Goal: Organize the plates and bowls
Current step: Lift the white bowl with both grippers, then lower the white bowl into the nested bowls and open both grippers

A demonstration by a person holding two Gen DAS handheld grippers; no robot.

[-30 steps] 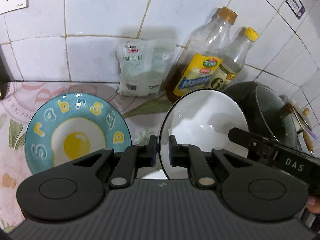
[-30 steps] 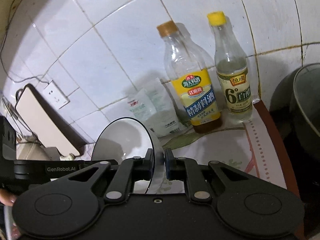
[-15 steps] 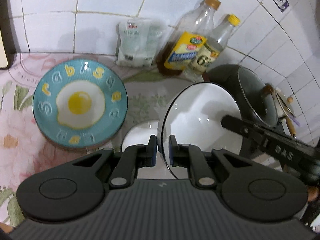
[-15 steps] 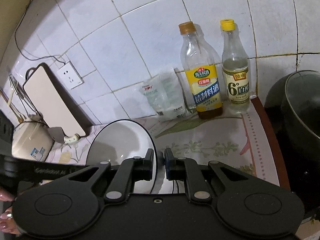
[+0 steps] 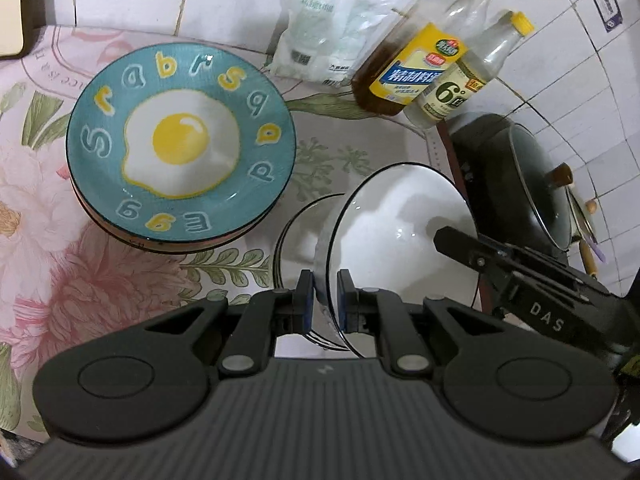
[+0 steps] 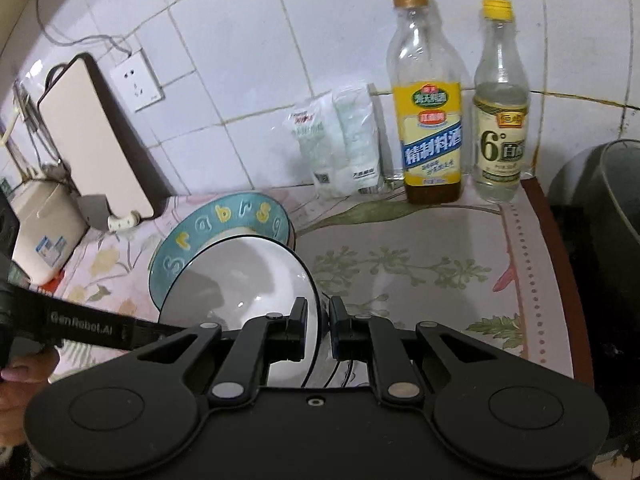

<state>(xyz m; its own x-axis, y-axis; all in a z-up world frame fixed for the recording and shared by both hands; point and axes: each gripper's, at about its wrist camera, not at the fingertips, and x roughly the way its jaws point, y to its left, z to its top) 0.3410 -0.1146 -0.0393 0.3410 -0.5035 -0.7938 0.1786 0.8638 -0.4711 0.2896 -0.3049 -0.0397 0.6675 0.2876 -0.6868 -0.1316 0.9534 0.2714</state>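
A white bowl with a dark rim (image 5: 400,232) hangs tilted between both grippers. My left gripper (image 5: 322,300) is shut on its near rim; my right gripper (image 6: 318,326) is shut on the opposite rim, and the bowl (image 6: 248,276) shows there too. Below it a second white bowl (image 5: 300,236) sits on the floral cloth, mostly hidden. A teal plate with a fried-egg picture (image 5: 180,144) tops a stack of plates at the left; it also shows in the right wrist view (image 6: 224,216).
Two bottles (image 6: 430,104) (image 6: 500,108) and a white bag (image 5: 320,32) stand against the tiled wall. A dark lidded pot (image 5: 528,184) sits right of the counter edge. A cutting board (image 6: 96,140) and a small white appliance (image 6: 40,232) stand at the left.
Both grippers moved back and higher with the white bowl held between them. The second bowl beneath and the whole teal plate came into view.
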